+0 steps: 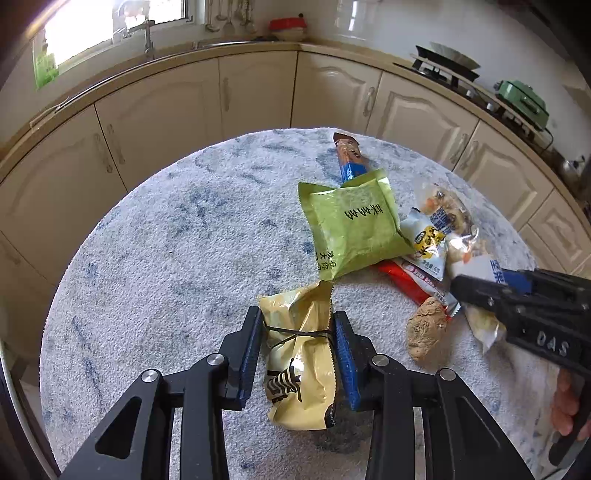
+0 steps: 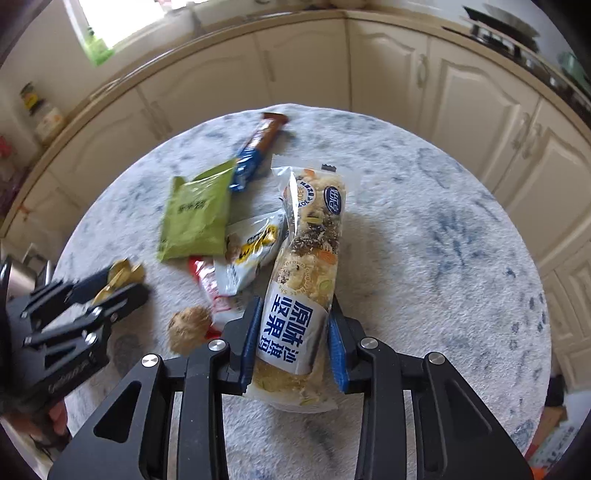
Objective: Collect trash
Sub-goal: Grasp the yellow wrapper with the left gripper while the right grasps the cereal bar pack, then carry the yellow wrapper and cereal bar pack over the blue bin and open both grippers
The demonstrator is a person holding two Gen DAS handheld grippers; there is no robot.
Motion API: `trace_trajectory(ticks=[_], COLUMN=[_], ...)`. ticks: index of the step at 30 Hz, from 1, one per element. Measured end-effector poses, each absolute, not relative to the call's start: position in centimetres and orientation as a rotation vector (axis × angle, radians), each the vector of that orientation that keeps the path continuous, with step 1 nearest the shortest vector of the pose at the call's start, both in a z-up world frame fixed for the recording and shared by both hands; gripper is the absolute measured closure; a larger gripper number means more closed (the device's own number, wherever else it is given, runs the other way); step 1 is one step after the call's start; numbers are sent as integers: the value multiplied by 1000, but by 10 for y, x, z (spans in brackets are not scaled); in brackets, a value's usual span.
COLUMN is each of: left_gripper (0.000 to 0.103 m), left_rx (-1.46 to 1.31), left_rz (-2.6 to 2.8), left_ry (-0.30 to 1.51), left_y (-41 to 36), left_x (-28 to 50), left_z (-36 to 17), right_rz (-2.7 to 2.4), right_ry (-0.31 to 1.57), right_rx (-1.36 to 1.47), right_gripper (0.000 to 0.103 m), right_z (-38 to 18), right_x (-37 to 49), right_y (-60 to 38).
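Note:
My left gripper [image 1: 297,325] is shut on a crumpled yellow wrapper [image 1: 301,369] and holds it just above the round table [image 1: 166,258]. My right gripper [image 2: 291,314] is shut on a clear nut-bar packet with a white and blue label [image 2: 310,266]. It also shows in the left wrist view [image 1: 480,266]. On the table lie a green packet [image 1: 351,225] [image 2: 195,218], a blue and brown bar wrapper [image 1: 349,155] [image 2: 258,147], a white and yellow packet [image 2: 251,254], a red and white wrapper [image 2: 210,291] and a brown lump [image 1: 423,332] [image 2: 188,328].
The table has a white and blue mottled cover [image 2: 443,240]. Cream kitchen cabinets [image 1: 258,92] curve round behind it. A stove with a pan [image 1: 447,62] stands on the counter at the back right. A window and tap [image 1: 147,33] are at the back left.

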State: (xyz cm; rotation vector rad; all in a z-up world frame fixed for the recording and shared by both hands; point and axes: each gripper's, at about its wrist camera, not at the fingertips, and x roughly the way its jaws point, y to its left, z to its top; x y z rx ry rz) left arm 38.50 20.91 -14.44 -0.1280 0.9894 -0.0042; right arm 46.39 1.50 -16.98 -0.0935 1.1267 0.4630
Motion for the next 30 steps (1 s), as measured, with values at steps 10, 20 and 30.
trace_trajectory(ticks=[10, 20, 30], left_gripper=[69, 69, 70], left_rx=[-156, -159, -123], left_rz=[2, 4, 14], left_ry=[996, 985, 945], left_y=[210, 206, 191], left_x=[377, 362, 334], left_z=[-139, -132, -110], right_rz=[471, 465, 440], right_ry=[1085, 1083, 1073], right_rx=[-85, -54, -31], right_gripper=[70, 70, 70], right_z=[-155, -144, -140], right_x=[446, 436, 410], right_y=[14, 1, -26])
